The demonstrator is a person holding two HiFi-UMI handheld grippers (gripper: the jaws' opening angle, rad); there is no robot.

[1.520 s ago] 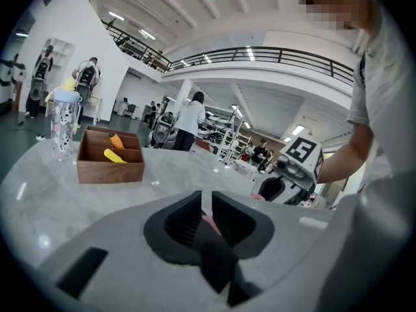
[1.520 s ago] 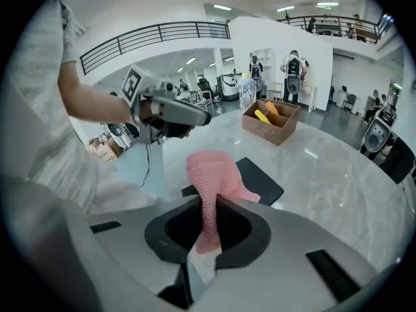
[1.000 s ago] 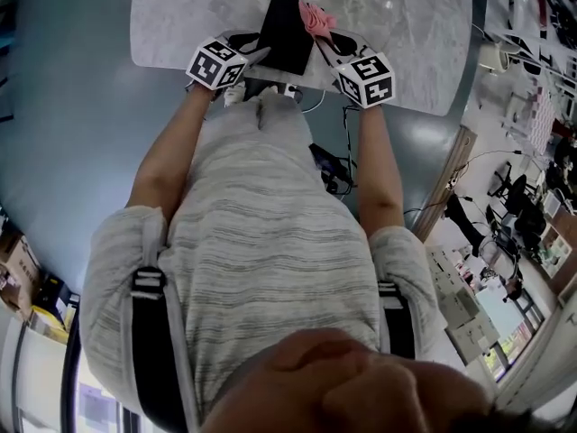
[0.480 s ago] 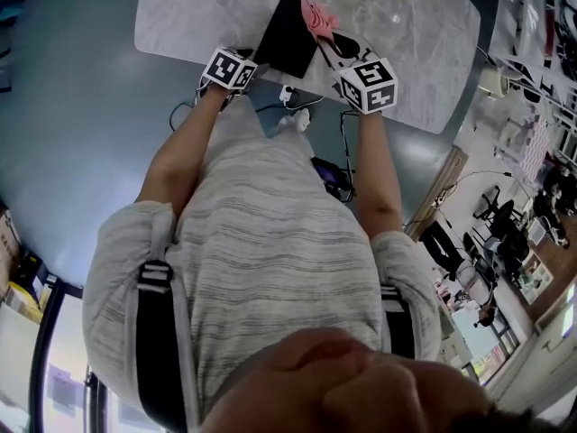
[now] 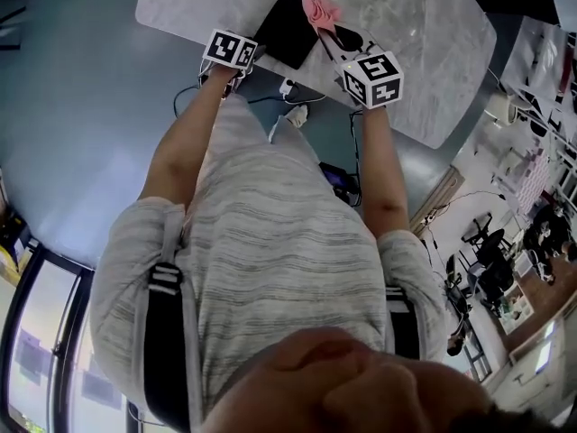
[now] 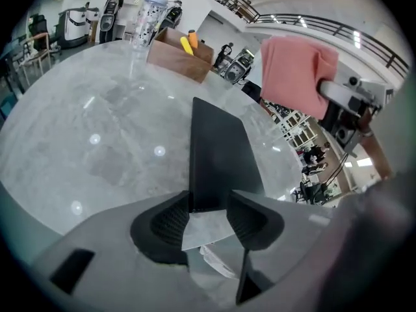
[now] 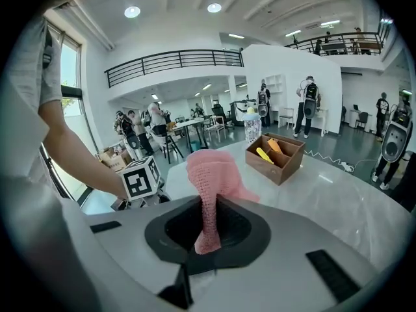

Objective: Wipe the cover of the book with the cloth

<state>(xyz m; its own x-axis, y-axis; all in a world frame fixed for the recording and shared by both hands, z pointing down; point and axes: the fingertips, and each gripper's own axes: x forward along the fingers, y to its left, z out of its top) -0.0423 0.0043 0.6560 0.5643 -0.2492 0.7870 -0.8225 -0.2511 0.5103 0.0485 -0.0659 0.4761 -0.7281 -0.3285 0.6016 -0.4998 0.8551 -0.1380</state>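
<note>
A black book [image 5: 287, 27] lies flat near the front edge of the marble table [image 5: 406, 25]. In the left gripper view the book [image 6: 218, 151] runs away from me. Its near end sits between the pads of my left gripper [image 6: 208, 214], whose jaws have just been closing and now touch it on both sides. In the head view the left gripper [image 5: 248, 50] is at the book's near corner. My right gripper [image 7: 208, 229] is shut on a pink cloth [image 7: 211, 174], which hangs bunched above the book's right side [image 5: 317, 5]. The left gripper view shows the cloth [image 6: 296, 70] in the air.
At the table's far side stand a wooden box [image 6: 182, 54] with yellow and orange things in it and a clear tumbler [image 6: 146, 18]. Cables [image 5: 290, 108] hang below the table's front edge. Several people stand in the hall beyond.
My left gripper has swung from beside the book's near-left edge to its near corner and rolled. The right gripper has kept the cloth over the book's right side.
</note>
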